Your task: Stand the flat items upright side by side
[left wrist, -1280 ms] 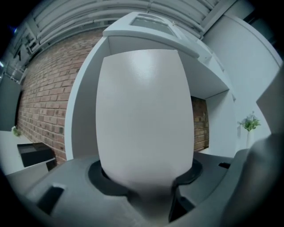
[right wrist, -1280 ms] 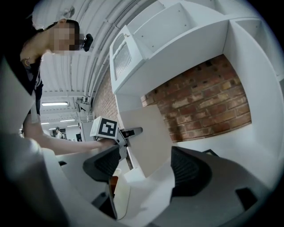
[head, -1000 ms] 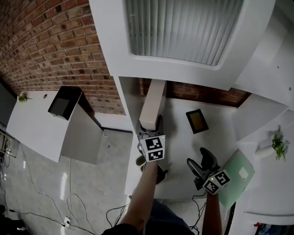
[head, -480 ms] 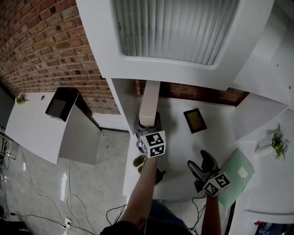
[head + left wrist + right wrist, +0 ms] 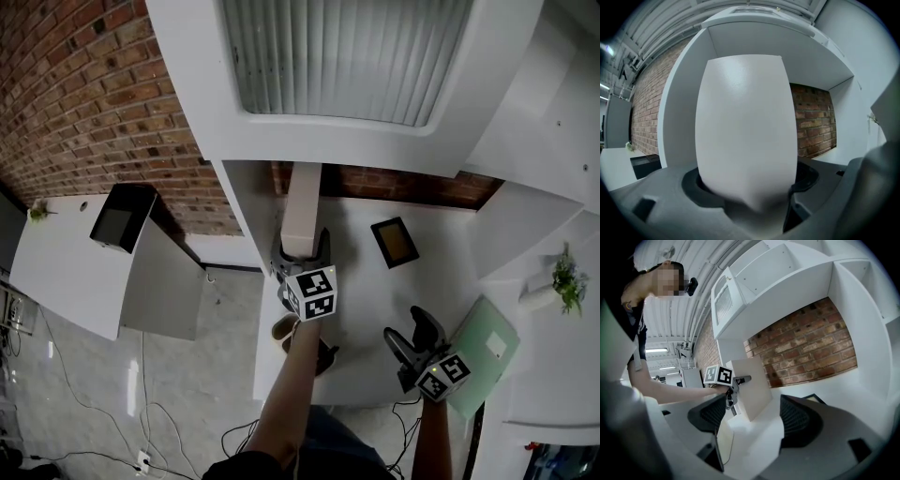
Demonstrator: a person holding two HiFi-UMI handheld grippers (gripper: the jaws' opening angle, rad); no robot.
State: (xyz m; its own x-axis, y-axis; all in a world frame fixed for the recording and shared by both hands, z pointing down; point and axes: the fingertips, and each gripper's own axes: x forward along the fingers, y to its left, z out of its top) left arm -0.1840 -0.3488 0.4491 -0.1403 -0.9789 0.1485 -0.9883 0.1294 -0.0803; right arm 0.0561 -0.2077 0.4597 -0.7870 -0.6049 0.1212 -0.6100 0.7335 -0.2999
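A red brick wall [image 5: 94, 84] stands behind a white shelving unit [image 5: 375, 141]. The glossy grey floor [image 5: 187, 394] lies left of the white worktop [image 5: 366, 300].

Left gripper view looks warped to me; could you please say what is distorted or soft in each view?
Left gripper view: the board bulges like a barrel, and its near lower edge is soft. Right gripper view: the shelf edges curve and the corners go black. Head view: sharp, though the shelf walls bow slightly.

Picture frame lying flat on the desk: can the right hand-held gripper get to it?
Probably yes. The right hand-held gripper is open and empty, and only bare desk lies between it and the picture frame.
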